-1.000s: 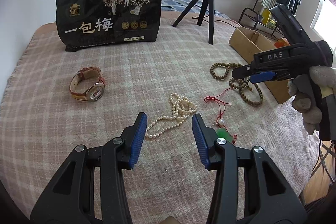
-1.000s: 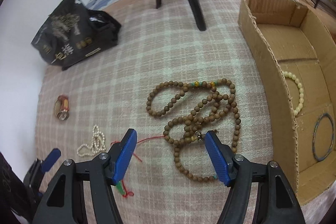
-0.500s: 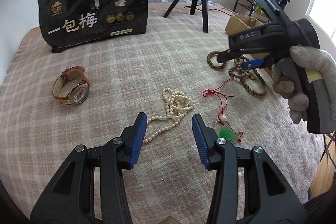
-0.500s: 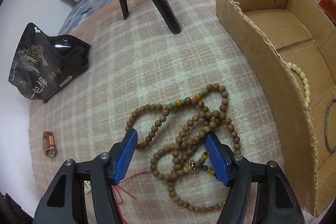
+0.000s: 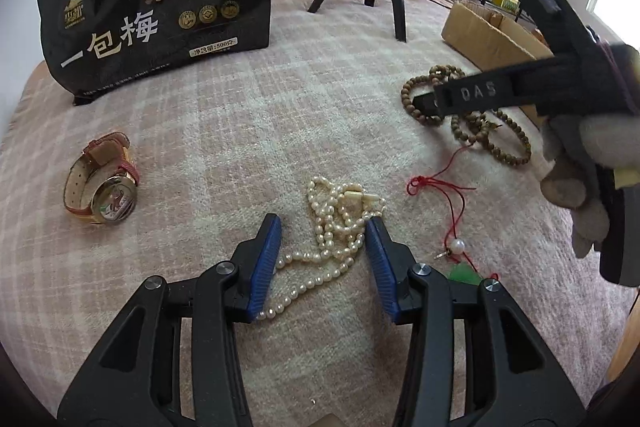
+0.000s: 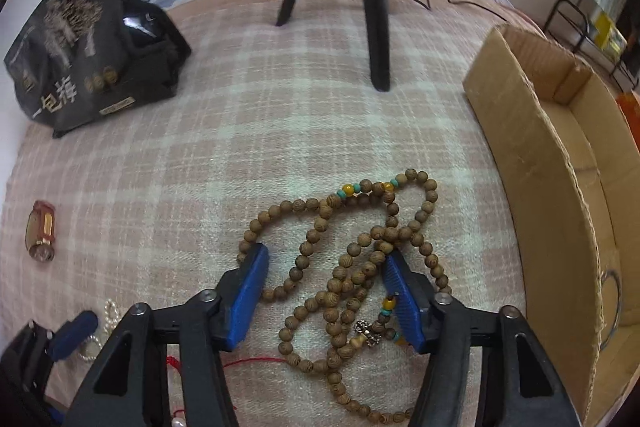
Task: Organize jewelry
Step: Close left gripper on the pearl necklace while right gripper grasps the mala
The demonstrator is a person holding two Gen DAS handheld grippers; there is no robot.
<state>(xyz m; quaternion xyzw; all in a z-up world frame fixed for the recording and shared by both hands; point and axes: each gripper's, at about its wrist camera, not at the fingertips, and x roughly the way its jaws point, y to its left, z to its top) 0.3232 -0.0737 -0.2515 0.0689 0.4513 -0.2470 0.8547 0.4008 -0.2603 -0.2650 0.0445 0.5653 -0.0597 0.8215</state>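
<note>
Wooden beads (image 6: 352, 267) and pearl necklace (image 5: 336, 231) sit unlifted between gaping right gripper (image 6: 324, 295) and left gripper (image 5: 322, 259); cardboard box (image 6: 536, 195) awaits, sorting barely begun.

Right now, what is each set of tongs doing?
Left tongs: open, straddling the white pearl necklace, not gripping.
Right tongs: open, straddling the brown wooden bead strand, not gripping.

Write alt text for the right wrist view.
The open right gripper straddles a tangled wooden bead strand on a pink plaid blanket. A cardboard box sits to the right; a black bag stands far left.
</note>
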